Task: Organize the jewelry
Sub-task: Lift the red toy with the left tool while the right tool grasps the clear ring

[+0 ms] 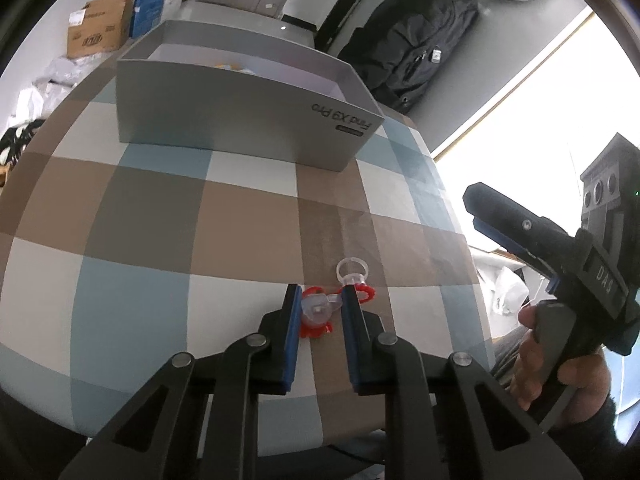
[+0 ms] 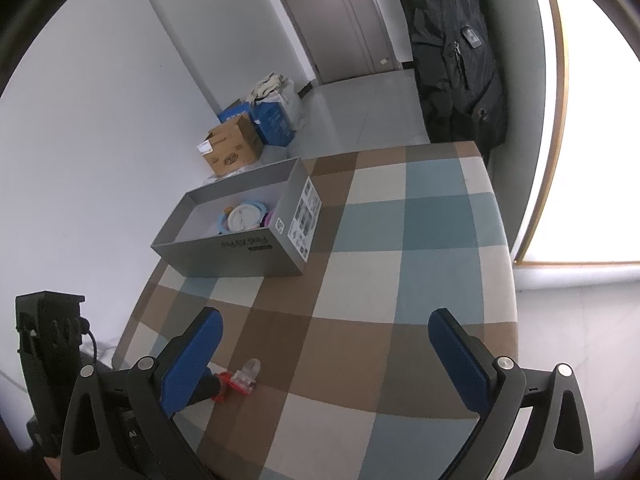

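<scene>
Checked cloth covers the counter. Left gripper pinched narrow on a clear ring among red rings, near edge. Right gripper spread wide, holding nothing. Grey box stands well apart, farther back.

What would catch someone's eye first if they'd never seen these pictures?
Probably the left gripper, its blue-padded fingers closed on a clear plastic ring among red toy rings at the near edge of the checked tablecloth. Behind stands an open grey phone box holding pastel trinkets, and the right gripper hangs open above the cloth.
</scene>
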Demonstrator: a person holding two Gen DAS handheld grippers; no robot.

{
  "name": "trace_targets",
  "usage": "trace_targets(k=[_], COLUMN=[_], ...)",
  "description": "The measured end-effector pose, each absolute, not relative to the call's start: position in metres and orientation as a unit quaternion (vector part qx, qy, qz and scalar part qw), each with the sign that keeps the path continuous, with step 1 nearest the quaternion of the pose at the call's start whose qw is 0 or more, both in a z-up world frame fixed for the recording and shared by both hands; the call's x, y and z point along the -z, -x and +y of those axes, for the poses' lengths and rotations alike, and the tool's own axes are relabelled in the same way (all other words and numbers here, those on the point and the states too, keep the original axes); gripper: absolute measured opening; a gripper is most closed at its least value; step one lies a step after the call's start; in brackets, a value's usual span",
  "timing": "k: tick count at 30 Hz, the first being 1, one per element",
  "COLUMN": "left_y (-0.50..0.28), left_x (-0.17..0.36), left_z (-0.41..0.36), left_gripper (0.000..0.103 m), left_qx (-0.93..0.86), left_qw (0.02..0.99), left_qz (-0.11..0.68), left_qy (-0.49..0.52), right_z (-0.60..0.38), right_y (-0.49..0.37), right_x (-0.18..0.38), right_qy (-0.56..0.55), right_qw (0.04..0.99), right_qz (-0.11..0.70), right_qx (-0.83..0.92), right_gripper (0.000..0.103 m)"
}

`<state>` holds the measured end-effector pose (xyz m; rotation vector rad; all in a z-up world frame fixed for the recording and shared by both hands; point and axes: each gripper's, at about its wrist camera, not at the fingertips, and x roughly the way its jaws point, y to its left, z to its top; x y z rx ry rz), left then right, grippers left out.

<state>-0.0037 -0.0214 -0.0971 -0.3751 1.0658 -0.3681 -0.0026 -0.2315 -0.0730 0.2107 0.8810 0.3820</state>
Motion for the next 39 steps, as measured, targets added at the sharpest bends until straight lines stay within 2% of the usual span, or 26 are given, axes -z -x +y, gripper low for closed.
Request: trace_targets(k=[19,24,29,32,34,39], left_y=[0.000,-0.002,-0.002,-0.002,-0.001,0.000], left_x=[0.059,0.055,0.053,0.053,0.051,0.049], left_z=[0.005,0.011,0.016,0.021,0.022,0.026], left_gripper=[0.015,0.015,0.015,0.015,0.015,0.015], left_qx=[0.142,0.140,0.140,0.143,0.144,0.144], left_qw=[0.870,0.872,0.873,0.871,0.871,0.874], left_qz=[0.428,0.417,0.411,0.410,0.409,0.404], left_qy=[0.200,0.214,0.222,0.230,0.230,0.229], right_z=[-0.198,-0.182,-0.169,-0.161,-0.156,-0.146], right_y=[0.030,0.037,0.036,0.035,0.034,0.034], right_x=[0.093,0.093,0.099,0.102,0.105,0.108], right_qy=[-0.065,-0.044,-0.023,-0.017,-0.013,0.013], right_qw=[0.861,0.862,0.860,0.857,0.855,0.859], right_qz=[0.460,0.451,0.455,0.457,0.459,0.457], right_qx=[-0.206,-0.228,-0.229,-0.236,-0.242,-0.231], right_gripper=[0.103,0.086,0.075,0.064,0.061,0.040])
